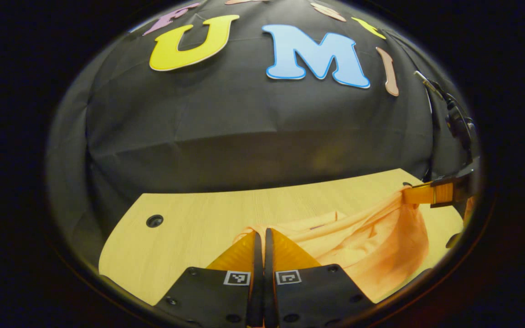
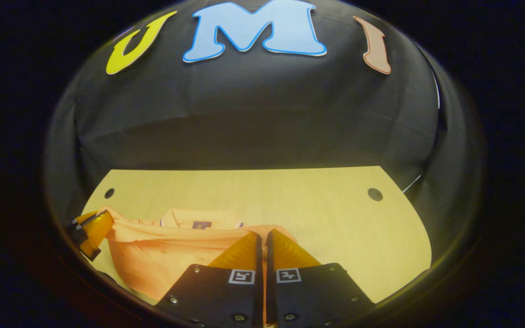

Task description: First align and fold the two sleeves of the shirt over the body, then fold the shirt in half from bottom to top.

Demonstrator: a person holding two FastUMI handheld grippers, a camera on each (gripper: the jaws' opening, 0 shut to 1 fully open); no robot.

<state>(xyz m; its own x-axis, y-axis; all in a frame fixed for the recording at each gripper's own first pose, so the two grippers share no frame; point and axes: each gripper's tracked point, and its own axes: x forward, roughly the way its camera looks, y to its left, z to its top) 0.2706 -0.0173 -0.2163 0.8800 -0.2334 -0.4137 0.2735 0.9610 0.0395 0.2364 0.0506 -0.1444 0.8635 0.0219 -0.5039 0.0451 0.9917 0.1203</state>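
The orange shirt (image 2: 162, 257) lies on the desk (image 2: 317, 214), toward its near edge, with its collar (image 2: 201, 219) pointing at the far edge. Both grippers pinch the cloth — each has its two fingers pressed together on a lifted edge of the shirt. The left gripper (image 1: 259, 237) holds one side and the right gripper (image 2: 262, 239) holds the other side, so the edge hangs stretched between them. I think they hold it up like this to carry the bottom over toward the collar and fold the shirt in half.
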